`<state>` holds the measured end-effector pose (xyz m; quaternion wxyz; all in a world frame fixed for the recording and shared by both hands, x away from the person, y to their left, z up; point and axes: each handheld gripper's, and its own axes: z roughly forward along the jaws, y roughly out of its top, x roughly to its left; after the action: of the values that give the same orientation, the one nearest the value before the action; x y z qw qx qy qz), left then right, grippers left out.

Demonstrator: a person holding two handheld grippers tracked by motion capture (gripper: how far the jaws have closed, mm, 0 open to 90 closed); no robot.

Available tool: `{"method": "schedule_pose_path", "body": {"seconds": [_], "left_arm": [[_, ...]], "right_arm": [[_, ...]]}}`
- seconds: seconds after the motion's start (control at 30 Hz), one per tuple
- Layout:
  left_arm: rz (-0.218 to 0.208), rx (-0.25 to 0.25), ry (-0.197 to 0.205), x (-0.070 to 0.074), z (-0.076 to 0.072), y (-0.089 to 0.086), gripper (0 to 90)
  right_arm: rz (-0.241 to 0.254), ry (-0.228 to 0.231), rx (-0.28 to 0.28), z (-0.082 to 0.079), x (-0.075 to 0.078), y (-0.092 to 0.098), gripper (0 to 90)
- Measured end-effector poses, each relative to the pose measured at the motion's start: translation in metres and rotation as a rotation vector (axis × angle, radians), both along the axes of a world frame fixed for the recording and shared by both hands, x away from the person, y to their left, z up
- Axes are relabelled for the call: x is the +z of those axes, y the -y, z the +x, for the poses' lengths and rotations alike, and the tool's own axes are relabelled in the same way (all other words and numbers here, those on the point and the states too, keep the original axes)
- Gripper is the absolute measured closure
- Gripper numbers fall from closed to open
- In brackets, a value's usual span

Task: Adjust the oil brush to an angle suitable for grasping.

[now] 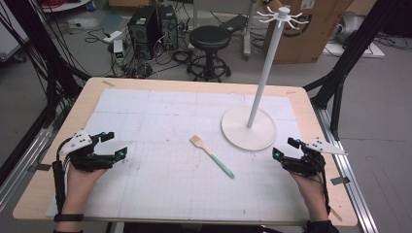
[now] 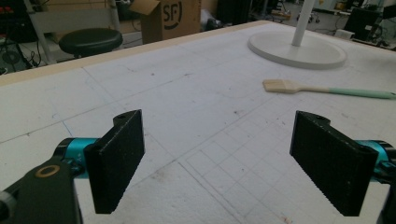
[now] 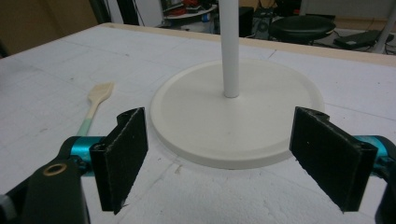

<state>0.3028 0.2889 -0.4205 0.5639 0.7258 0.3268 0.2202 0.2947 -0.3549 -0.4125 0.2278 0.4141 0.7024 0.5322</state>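
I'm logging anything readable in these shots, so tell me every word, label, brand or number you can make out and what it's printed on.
"SF", in dark letters inside an oval outline, on the brown cardboard box behind the table in the left gripper view.
A dark curved mark on the large brown cardboard box behind the white pole stand in the high view: partly hidden by the pole, not readable.
Nothing readable on the brush with the mint-green handle or the white gridded mat.

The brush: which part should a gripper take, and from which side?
Probably the teal handle of the brush, taken from above with the jaws across it. It lies flat and alone on the mat, handle end toward the right gripper, so that one seems the handier choice.
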Motion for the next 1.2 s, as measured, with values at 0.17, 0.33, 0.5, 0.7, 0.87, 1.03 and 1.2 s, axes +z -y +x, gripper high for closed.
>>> {"method": "schedule_pose_path", "body": {"seconds": [0.17, 0.33, 0.5, 0.7, 0.87, 1.03, 1.2], "left_arm": [[-0.004, 0.000, 0.001, 0.002, -0.001, -0.001, 18.5], [-0.002, -0.004, -0.004, 0.002, -0.002, -0.001, 18.5], [-0.003, -0.003, -0.004, 0.003, -0.002, -0.001, 18.5], [0.003, -0.005, -0.010, 0.002, -0.002, -0.001, 18.5], [0.007, -0.009, -0.011, 0.002, -0.002, -0.001, 18.5], [0.003, -0.008, -0.012, 0.002, -0.002, -0.001, 18.5], [0.005, -0.013, -0.013, 0.002, -0.002, -0.001, 18.5]], "right_arm": [[0.005, -0.002, 0.014, 0.001, 0.002, -0.002, 18.7], [0.009, 0.000, 0.045, 0.004, 0.007, -0.010, 18.7], [-0.014, 0.006, 0.083, 0.008, 0.012, -0.025, 18.7], [-0.032, -0.010, 0.130, 0.017, 0.012, -0.042, 18.7], [-0.044, -0.035, 0.166, 0.023, 0.009, -0.056, 18.6], [-0.061, -0.056, 0.197, 0.029, 0.006, -0.072, 18.7], [-0.069, -0.079, 0.225, 0.035, 0.004, -0.085, 18.7]]}}
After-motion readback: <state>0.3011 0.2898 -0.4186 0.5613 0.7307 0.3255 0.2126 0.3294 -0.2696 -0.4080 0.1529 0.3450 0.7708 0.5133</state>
